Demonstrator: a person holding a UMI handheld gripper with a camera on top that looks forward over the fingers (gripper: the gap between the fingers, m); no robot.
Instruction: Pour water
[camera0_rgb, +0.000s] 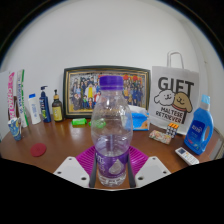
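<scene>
Gripper (111, 172): fingers spread, one white tip either side of the water bottle (111, 128). Purple pads (87, 158) flank the bottle's base. Can't confirm both fingers actually press on it; the bottle stands upright on the wooden table (60, 140), so calling it between the fingers, not clamped.

Bottle: clear plastic, purple cap, purple label band low on the body. Cap on. Dead centre between the fingers, right at the tips.

Ahead-left of the fingers: small dark red disc (38, 150) lying flat on the table. Further left, a row of tubes and small bottles (36, 105) standing by the wall.

Beyond the bottle, left: a small green block (78, 122). Behind it a framed photo (93, 88) leans against the wall, partly hidden by the bottle.

Beyond, right: white gift bag (172, 97) with "GIFT" lettering and a cartoon dog, upright. Something blue (139, 118) sits between bag and bottle, can't identify it.

Far right: blue spray bottle (200, 128), a small white object (186, 155) lying just in front of it.
</scene>
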